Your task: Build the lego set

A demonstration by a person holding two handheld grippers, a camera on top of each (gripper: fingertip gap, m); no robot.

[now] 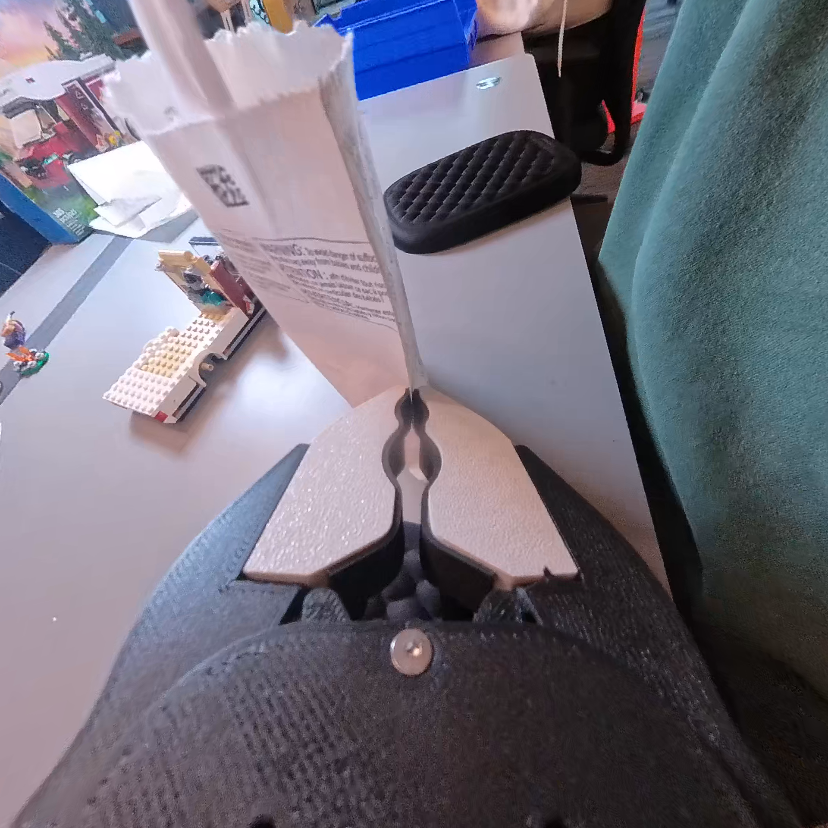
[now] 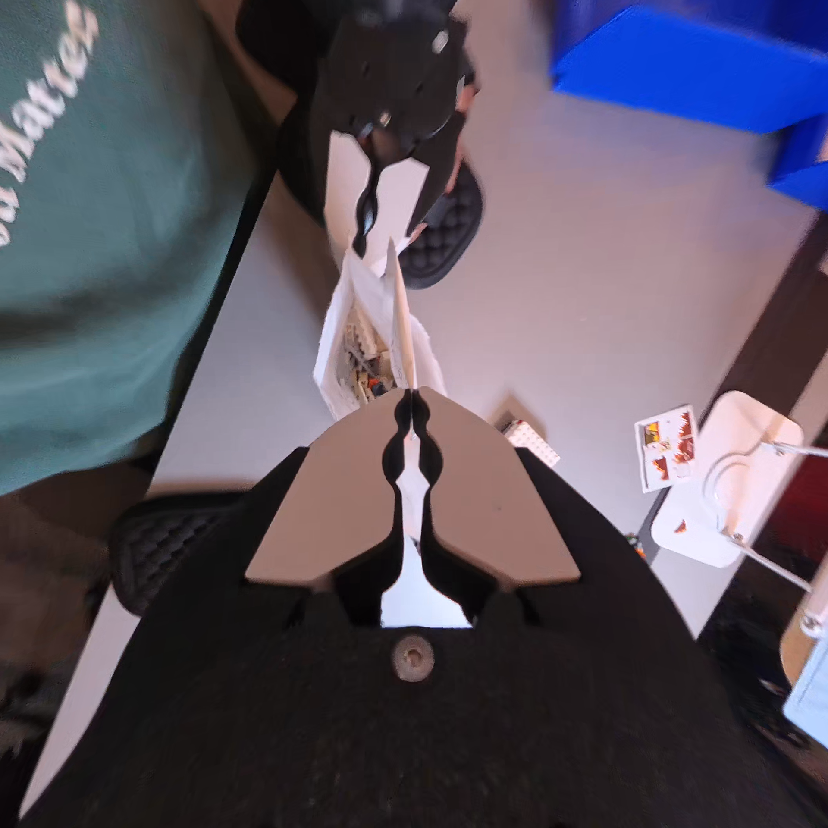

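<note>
A white paper bag [image 1: 286, 188] printed with black warning text and a square code is pinched shut-tight by the left gripper [image 1: 412, 394] and the right gripper [image 2: 411, 394]; loose Lego pieces [image 2: 365, 363] are seen inside. A partly built white studded Lego model [image 1: 183, 354] rests on the grey table [image 1: 89, 515] beside it.

The loose bricks inside the white paper bag [image 2: 358, 354] are too small to identify. The blue plastic bin [image 2: 690, 62] is blurred and cut off at the far right edge.
</note>
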